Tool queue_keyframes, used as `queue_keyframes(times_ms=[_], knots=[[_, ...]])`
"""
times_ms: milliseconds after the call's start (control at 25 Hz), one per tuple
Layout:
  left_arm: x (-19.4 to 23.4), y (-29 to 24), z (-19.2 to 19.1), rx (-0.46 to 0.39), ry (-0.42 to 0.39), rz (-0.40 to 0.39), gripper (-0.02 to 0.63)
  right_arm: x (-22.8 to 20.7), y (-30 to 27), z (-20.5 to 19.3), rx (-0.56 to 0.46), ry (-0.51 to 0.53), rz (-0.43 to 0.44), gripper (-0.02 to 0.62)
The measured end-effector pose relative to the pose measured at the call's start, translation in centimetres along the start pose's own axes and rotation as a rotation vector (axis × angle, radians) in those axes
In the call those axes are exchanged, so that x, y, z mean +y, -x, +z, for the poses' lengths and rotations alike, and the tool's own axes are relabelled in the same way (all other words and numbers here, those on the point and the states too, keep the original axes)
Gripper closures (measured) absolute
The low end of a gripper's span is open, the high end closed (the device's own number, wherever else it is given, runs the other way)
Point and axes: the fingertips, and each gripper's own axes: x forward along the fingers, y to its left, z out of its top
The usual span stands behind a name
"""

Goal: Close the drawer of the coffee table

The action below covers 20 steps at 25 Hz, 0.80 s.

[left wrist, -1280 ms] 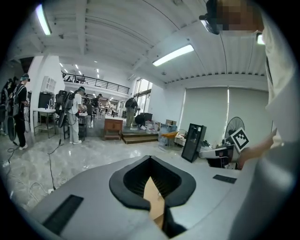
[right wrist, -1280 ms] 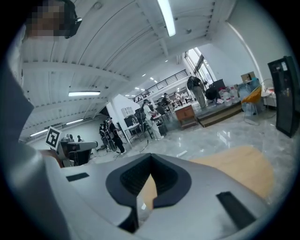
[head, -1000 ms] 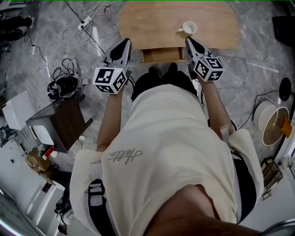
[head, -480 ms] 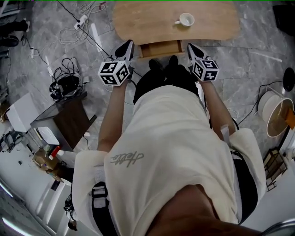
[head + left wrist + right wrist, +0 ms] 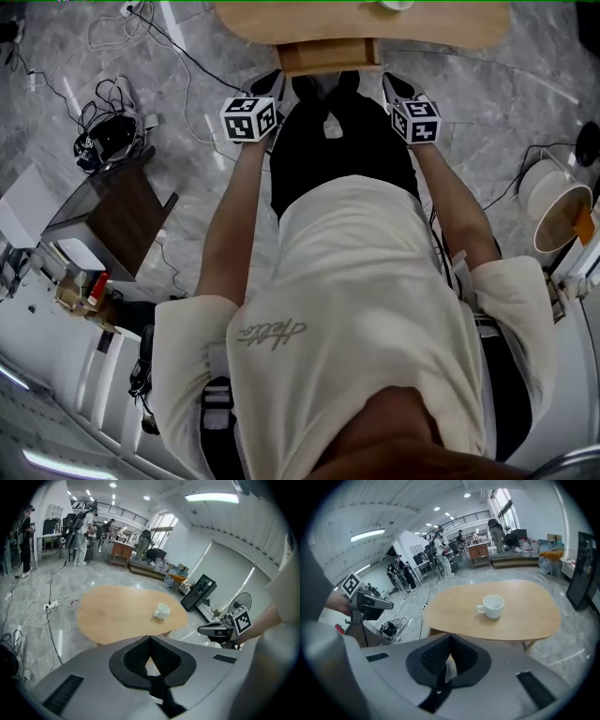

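Here, both grippers are held out toward a low coffee table whose wooden drawer (image 5: 328, 56) stands pulled out from under the tabletop (image 5: 525, 616). The left gripper (image 5: 150, 637) has its jaws pressed together with nothing between them, and the right gripper (image 5: 450, 635) is the same, closed and empty. The drawer lies just ahead of the two grippers and between them, with the left gripper off its left corner and the right gripper off its right corner. Neither appears to touch it, though the head view is too small to be sure. The step in hand looks like the approach before the push. To do it well, the closed tips should probably meet the drawer's front face squarely, one toward each side, and press straight in under the tabletop with even force. A push from one gripper alone could skew the drawer and jam it. A slow, level push would also keep the tabletop from jolting. As for containers, the drawer's inside cannot be made out from above, so it is unclear whether it holds anything. A white cup (image 5: 492, 605) sits on the tabletop, ahead and to the right of the right gripper and slightly right of the left gripper's line. What shows of its inside looks empty.
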Motion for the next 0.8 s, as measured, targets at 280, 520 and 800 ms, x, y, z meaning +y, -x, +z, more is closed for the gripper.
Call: queue_keyframes(times_ms=[280, 520, 800], knots=[[6.1, -6.1, -10.7, 0.154, 0.22, -0.005, 0.601, -1.7, -10.0, -8.8, 0.327, 0.081, 0.041, 0.6], [10.7, -11.3, -20.8, 0.401, 0.285, 0.006, 0.601, -2.0, -16.3, -14.7, 0.513, 0.009, 0.144, 0.6], [12.0, -16.7, -26.3, 0.473, 0.287, -0.017, 0.601, -4.9, -20.1, -20.3, 0.591, -0.014, 0.101, 0.6]])
